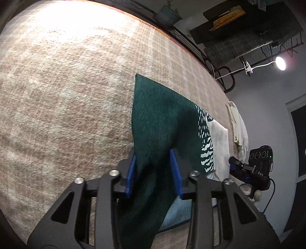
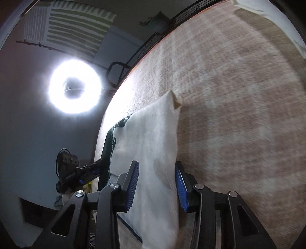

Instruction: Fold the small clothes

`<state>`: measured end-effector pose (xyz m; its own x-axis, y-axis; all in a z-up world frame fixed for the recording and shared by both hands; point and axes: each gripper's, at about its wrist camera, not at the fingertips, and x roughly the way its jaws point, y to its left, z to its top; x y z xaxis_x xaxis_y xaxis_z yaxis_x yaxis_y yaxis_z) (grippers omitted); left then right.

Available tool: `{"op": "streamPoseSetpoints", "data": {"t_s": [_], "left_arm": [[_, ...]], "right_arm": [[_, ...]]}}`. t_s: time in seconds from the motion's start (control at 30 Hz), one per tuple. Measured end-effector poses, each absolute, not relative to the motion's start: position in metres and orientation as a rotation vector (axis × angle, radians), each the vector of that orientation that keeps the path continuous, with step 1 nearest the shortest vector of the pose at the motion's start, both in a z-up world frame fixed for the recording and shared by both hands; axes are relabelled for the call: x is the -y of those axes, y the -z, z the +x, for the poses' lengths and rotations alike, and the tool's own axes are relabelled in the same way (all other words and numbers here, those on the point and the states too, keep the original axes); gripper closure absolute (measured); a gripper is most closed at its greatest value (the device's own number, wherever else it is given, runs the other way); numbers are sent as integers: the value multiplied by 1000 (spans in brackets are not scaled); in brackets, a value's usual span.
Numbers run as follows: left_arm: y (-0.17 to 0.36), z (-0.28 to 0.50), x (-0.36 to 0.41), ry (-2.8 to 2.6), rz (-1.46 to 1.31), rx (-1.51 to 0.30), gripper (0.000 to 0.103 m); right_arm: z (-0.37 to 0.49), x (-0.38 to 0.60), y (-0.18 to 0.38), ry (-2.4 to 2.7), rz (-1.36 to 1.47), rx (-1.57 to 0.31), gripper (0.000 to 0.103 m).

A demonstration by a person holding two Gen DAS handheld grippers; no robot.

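Observation:
A small cloth, dark green [image 1: 158,122] with a white-patterned and plain white end [image 1: 220,141], lies on a beige woven blanket [image 1: 67,95]. My left gripper [image 1: 154,168] has its blue pads spread apart, and the cloth's green end runs between them, lifted off the blanket. In the right wrist view the cloth's white end [image 2: 153,138] runs between the spread blue pads of my right gripper [image 2: 156,182], with the green part [image 2: 110,141] at its left edge. Each gripper shows in the other's view: the right one [image 1: 248,172] and the left one [image 2: 80,172].
A crumpled white garment [image 1: 239,130] lies at the blanket's edge. A black metal bed rail [image 1: 206,57] runs along the far side. A bright ring lamp [image 2: 74,86] glares on the left, and a plant pot [image 1: 168,13] stands beyond the rail.

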<state>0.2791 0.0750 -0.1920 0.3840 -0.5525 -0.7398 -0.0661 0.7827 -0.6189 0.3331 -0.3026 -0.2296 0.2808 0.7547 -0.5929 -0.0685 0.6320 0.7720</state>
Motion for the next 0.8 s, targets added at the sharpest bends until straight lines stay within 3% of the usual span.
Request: {"op": "streamPoseSetpoints", "data": {"t_s": [0.03,0.07,0.1,0.2,0.8], "left_arm": [[192,280,-73,325,-620,-1151,85],[192,281,-71,301,-604,-1147,94],[192,282,-70,297,-601,-1147,97],[186,281,-60,272,-551,-1129,101],[115,264,-4,347,-373,-982,102]], "right_arm": [[334,299,229,-612,703,-1169,68],[336,295,228,-597,684,-1177,76],[337,291,228,-591,671,-1185,88],[336,280,217,-562,583,-1185,100],[314,279,127,-501,361,-1056,102]]}}
